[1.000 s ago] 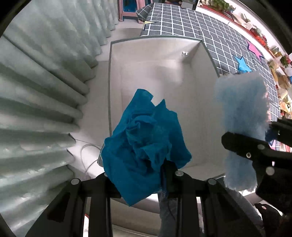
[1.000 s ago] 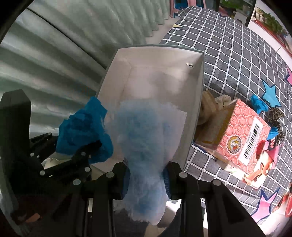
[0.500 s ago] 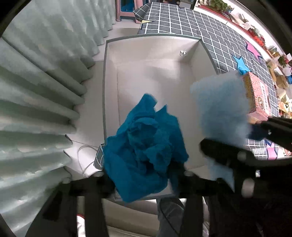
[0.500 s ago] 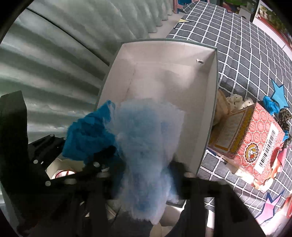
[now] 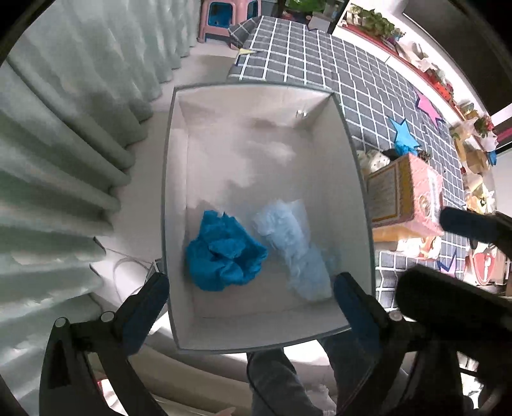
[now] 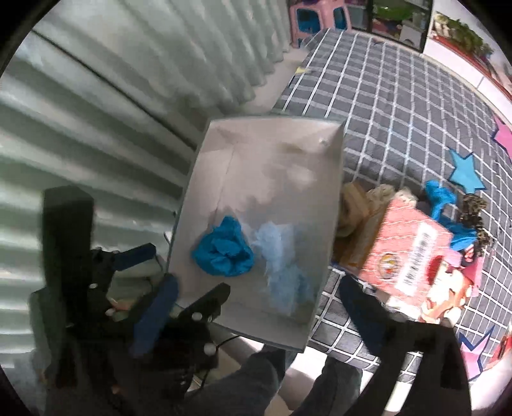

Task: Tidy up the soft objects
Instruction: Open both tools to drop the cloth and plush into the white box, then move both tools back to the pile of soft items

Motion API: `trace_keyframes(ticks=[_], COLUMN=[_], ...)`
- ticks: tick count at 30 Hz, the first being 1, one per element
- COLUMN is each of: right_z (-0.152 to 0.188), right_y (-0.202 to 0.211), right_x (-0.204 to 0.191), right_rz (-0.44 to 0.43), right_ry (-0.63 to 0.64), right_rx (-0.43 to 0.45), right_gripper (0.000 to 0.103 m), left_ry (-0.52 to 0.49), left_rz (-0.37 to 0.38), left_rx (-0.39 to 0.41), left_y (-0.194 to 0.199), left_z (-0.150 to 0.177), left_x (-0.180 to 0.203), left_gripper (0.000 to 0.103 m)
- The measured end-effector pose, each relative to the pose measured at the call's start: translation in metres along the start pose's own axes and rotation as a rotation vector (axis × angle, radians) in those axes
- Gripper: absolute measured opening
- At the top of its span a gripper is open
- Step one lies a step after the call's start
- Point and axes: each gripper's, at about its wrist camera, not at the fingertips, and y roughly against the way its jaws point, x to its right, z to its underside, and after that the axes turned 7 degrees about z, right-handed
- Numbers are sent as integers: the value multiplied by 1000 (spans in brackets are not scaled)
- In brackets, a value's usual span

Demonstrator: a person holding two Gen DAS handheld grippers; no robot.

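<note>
A crumpled dark blue cloth [image 5: 225, 251] and a fluffy light blue cloth [image 5: 296, 249] lie side by side on the floor of a white open box [image 5: 172, 179]. Both also show in the right wrist view, the dark cloth [image 6: 224, 248] and the light cloth [image 6: 283, 265] inside the box [image 6: 204, 179]. My left gripper [image 5: 252, 286] is open and empty above the box's near end. My right gripper [image 6: 259, 292] is open and empty above the same end. More soft items [image 6: 440, 200] lie on the checked bed cover beyond a pink carton.
A pink printed carton [image 6: 412, 252] stands right of the box on a grey checked bed cover [image 6: 400, 105]. Pale curtains [image 5: 64, 144] hang on the left. A pink and blue stool [image 5: 224, 19] stands far back. The person's legs [image 5: 288, 384] are below.
Both grippers opened and let go. The dark blue cloth and the light blue cloth dropped into the white box. Both grippers pulled back above it.
</note>
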Motion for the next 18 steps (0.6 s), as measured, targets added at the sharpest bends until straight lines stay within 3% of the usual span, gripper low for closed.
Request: trace_keyframes(ticks=[6, 9, 13, 18], right_z=[-2, -2, 0, 1], right_y=[62, 78, 59, 4], right_x=[43, 86, 163, 229], right_rz=[4, 59, 188, 223], right_ry=[-88, -177, -314, -409], right_rx=[113, 149, 118, -4], right_gripper=[102, 102, 102, 102], left_ry=[-21, -50, -72, -79], left_rz=[45, 56, 62, 37], left_rx=[50, 62, 60, 23], left_y=[15, 19, 16, 5], left_z=[-17, -28, -40, -45], left_x=[24, 44, 73, 100], left_gripper=[103, 103, 103, 103])
